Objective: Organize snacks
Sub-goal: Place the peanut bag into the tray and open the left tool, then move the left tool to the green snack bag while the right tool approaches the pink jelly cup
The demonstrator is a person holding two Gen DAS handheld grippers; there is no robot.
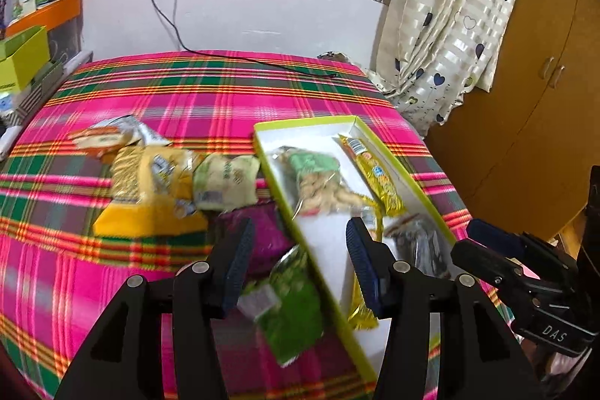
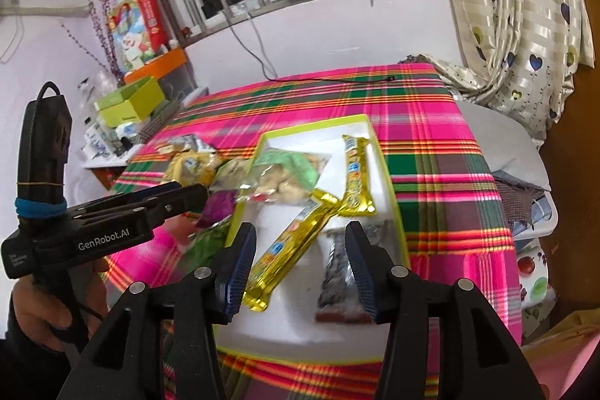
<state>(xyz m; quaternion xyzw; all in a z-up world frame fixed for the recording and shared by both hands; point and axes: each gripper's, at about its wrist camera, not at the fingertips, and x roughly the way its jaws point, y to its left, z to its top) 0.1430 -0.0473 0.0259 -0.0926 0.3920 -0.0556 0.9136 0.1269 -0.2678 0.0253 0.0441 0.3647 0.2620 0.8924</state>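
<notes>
Both tools stand spread and empty: right tool (image 2: pixel 298 265) over the shallow green-rimmed white cardboard box (image 2: pixel 375 132), left tool (image 1: pixel 298 263) beside it. Next, probably pinch the crinkly green foil packet (image 1: pixel 290 310) below the left tool.

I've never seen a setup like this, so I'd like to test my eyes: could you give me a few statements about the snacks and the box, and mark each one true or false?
1. The green-rimmed box already holds snacks. True.
2. The left gripper is clamping a packet. False: its jaws stand open with nothing pressed between them.
3. Two gold bars lie inside the box. True.
4. The cloth under the snacks is plain white. False: it is pink, green and yellow plaid.
5. A green packet lies outside the box. True.
6. The right gripper is shut. False: it is open.
</notes>
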